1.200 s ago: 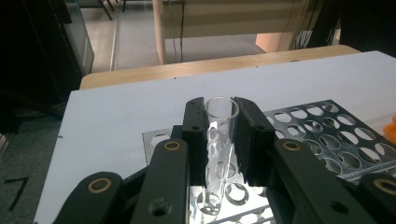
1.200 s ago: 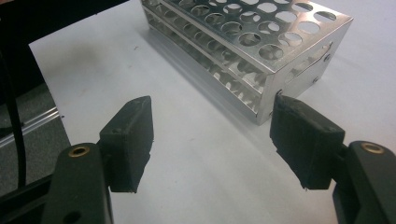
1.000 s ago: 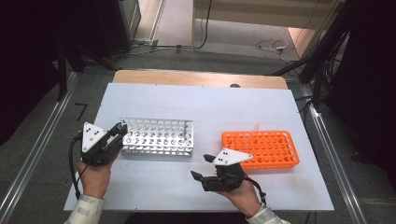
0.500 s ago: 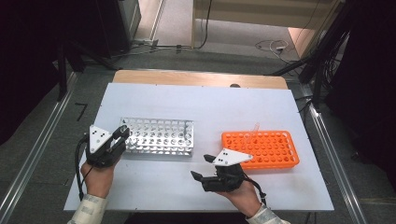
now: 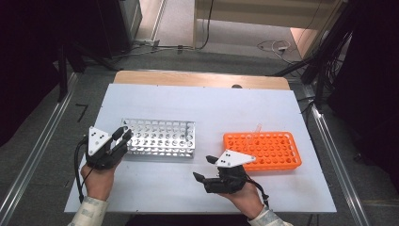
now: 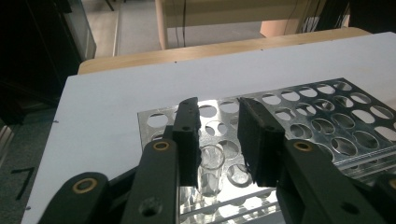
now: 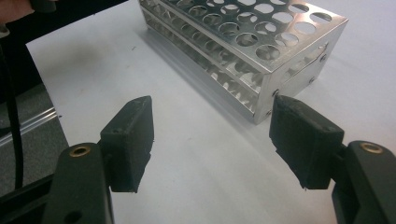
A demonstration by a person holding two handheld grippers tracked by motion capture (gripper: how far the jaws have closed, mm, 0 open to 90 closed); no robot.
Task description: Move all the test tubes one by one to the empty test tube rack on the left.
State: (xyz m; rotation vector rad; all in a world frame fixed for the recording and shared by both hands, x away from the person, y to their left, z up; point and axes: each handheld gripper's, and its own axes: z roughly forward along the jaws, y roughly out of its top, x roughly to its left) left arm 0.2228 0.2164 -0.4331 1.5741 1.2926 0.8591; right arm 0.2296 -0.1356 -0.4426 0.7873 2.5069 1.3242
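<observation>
Left gripper (image 6: 217, 140) jaws have just been opening off the clear tube (image 6: 210, 175) now sitting in the metal rack (image 6: 299, 121), right gripper (image 7: 212, 140) idling wide open and empty; lifting crooked is risking snagging the tube rim.

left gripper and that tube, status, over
Left gripper jaws just been opening, clear tube between them, seated in metal rack. Right gripper open, empty, over bare table. Nothing in the way.

Clear glass test tube (image 6: 208, 173), empty and upright, seated in a corner hole of the silver metal rack (image 5: 160, 136), which lies at nine o'clock on the table, long side facing the person.
</observation>
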